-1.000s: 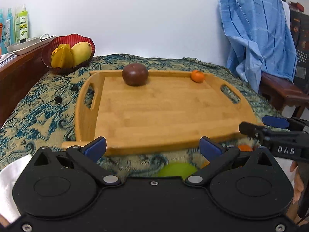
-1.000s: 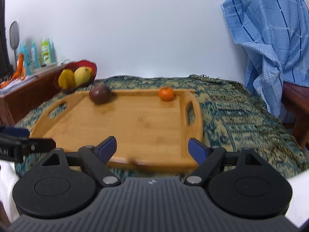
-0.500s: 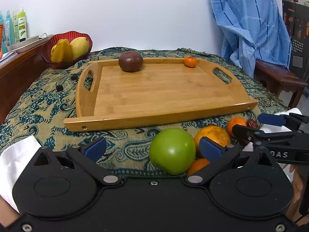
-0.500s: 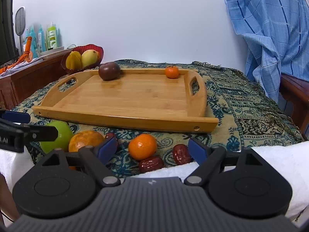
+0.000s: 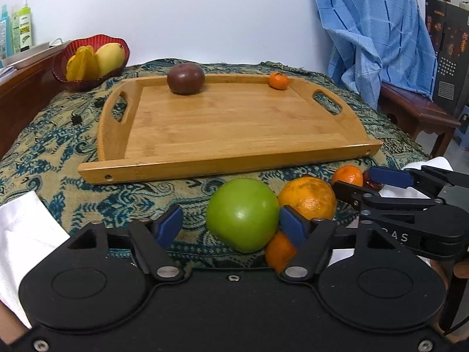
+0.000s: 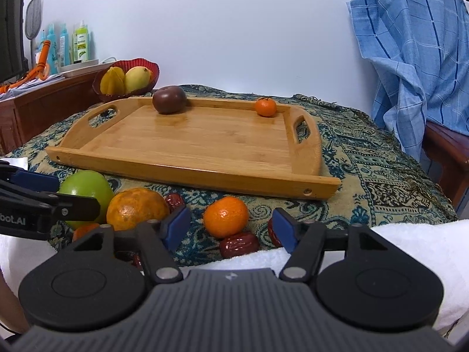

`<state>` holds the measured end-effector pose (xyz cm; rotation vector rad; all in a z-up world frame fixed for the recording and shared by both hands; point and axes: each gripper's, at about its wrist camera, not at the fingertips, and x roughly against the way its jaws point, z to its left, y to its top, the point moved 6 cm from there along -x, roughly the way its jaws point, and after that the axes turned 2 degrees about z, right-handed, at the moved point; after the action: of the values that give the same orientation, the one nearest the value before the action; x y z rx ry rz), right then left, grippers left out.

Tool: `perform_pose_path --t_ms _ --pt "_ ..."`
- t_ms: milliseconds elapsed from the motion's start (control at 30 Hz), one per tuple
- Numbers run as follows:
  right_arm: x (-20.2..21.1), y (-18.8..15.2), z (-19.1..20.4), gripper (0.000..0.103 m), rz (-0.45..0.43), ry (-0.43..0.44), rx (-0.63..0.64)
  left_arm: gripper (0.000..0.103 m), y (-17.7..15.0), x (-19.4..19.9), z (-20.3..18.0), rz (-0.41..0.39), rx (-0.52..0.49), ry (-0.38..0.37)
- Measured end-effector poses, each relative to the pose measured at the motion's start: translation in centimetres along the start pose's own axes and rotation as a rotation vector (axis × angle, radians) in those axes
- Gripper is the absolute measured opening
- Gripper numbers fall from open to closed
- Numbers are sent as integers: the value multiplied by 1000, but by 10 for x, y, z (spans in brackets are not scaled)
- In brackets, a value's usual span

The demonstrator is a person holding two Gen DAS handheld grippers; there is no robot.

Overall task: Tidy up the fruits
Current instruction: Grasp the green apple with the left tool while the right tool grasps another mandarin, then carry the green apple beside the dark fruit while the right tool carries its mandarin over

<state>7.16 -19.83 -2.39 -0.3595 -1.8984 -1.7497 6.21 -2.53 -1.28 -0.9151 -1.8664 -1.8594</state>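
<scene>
Closing the left gripper (image 5: pixel 230 224), now spread beside the apple (image 5: pixel 242 213), could nudge the touching orange (image 5: pixel 307 197); the right gripper (image 6: pixel 231 228) gapes at a mandarin (image 6: pixel 225 217).

The flat wooden handled tray (image 5: pixel 234 123) lay mostly bare, only a dark purple round fruit (image 5: pixel 185 79) and a small orange mandarin (image 5: pixel 279 81) against its far rim. Before its near rim, a green apple (image 5: pixel 242 214), a large orange (image 5: pixel 307 197) and dark red dates (image 6: pixel 239 244) crowded the patterned cloth (image 5: pixel 44 152).
</scene>
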Motion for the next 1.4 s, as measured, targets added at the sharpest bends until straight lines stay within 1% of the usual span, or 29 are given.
perform_pose_path --t_ms 67,100,167,233,267,467,567,767,933,1233,1333,1400 --pt "-1 0 2 69 -1 -1 6 63 0 -2 -3 6 -1 -9" --pt "-2 0 2 65 2 -2 9 59 0 -4 -4 11 0 -17" --pt "-3 -1 3 57 8 -3 13 56 1 -5 -5 16 3 -28" --pt "-5 -2 3 48 16 -1 14 56 2 -5 -6 19 -4 -27" --pt "-6 -2 4 47 18 -2 17 56 3 -6 -7 20 -14 -25" --pt "-9 -2 8 44 24 -2 34 56 3 -9 -7 23 -11 -24" --pt "-10 -2 9 40 24 -2 40 55 3 -9 -8 18 -16 -20" --pt "-6 1 7 39 -4 -7 20 55 2 -5 -11 1 -44 -3" --pt "-4 8 3 39 -26 -19 -5 55 6 -3 -6 -11 -26 17" --pt "0 21 -5 39 -87 -12 -80 55 30 4 10 -63 2 37" --pt "0 32 -10 39 -120 -1 -114 55 42 2 15 -72 13 45" --pt "-2 38 -13 39 -127 4 -141 55 51 -1 20 -75 23 52"
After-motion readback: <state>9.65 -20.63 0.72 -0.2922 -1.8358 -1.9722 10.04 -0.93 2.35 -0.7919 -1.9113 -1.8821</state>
